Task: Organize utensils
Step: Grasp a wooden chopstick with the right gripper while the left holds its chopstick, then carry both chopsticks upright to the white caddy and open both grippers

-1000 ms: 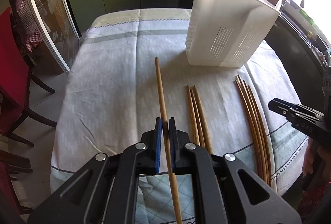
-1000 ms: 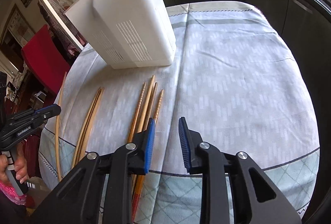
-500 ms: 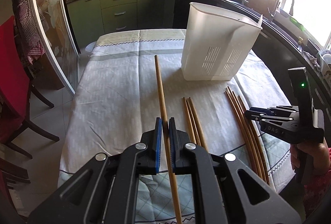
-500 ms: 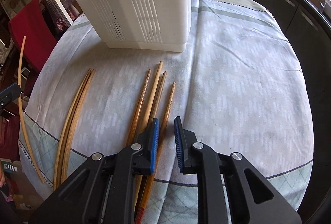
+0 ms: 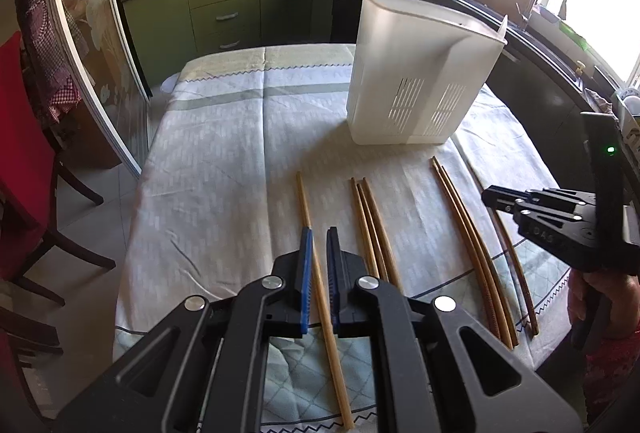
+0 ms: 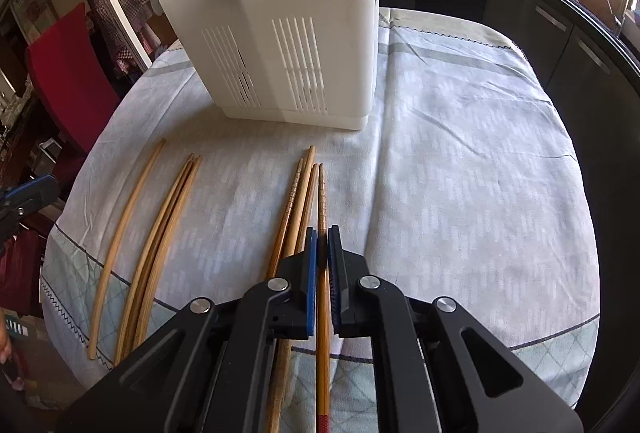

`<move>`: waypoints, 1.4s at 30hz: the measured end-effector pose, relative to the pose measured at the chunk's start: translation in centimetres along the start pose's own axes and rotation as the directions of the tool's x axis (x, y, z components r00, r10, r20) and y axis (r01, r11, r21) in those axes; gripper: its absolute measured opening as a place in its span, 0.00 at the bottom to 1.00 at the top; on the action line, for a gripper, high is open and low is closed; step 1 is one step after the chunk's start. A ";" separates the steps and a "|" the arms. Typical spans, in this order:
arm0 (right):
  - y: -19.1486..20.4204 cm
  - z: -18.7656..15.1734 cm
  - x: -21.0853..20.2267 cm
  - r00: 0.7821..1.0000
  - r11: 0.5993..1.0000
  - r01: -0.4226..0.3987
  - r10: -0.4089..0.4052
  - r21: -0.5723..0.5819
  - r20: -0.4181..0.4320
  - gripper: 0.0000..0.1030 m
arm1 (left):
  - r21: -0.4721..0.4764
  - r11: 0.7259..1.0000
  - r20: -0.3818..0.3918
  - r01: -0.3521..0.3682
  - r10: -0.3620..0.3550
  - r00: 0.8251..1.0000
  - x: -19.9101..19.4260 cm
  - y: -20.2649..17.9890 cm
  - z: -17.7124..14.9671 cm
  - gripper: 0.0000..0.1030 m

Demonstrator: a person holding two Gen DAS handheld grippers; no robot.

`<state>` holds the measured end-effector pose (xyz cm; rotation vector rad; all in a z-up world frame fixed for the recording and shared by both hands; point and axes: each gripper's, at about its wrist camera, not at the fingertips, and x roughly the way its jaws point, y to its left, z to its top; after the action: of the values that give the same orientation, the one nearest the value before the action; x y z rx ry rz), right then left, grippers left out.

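A: Left wrist view?
B: Left gripper (image 5: 317, 253) parted a little, pads flanking 1 lone chopstick (image 5: 320, 273) flat on the tablecloth (image 5: 208, 161), not pinching it. Bundle of 3 (image 5: 374, 229) just right; white holder (image 5: 416, 73) upright beyond.

A: Right wrist view?
B: Right gripper (image 6: 322, 249) closed tight on 1 red-tipped chopstick (image 6: 322, 201), rightmost of 4, white holder (image 6: 280, 25) standing behind.

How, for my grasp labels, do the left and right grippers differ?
The left gripper has jaws parted, with gaps either side of a plain chopstick; the right gripper is clamped on a red-ended chopstick. The left gripper's stick lies alone; the right gripper's sits beside three others. Both straddle one chopstick, pointing toward the white holder.
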<state>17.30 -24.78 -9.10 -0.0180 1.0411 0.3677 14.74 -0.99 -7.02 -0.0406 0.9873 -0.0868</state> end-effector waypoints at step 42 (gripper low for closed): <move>-0.2 0.1 -14.1 0.953 0.991 -0.130 0.133 -0.028 0.273 0.06 | 0.019 1.000 0.129 0.016 -0.018 0.991 -4.0 -0.7 1.7 0.06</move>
<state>11.07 -28.99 2.84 0.0923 0.7672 0.4817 13.90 -1.29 -2.71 -0.0379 0.8564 -0.1071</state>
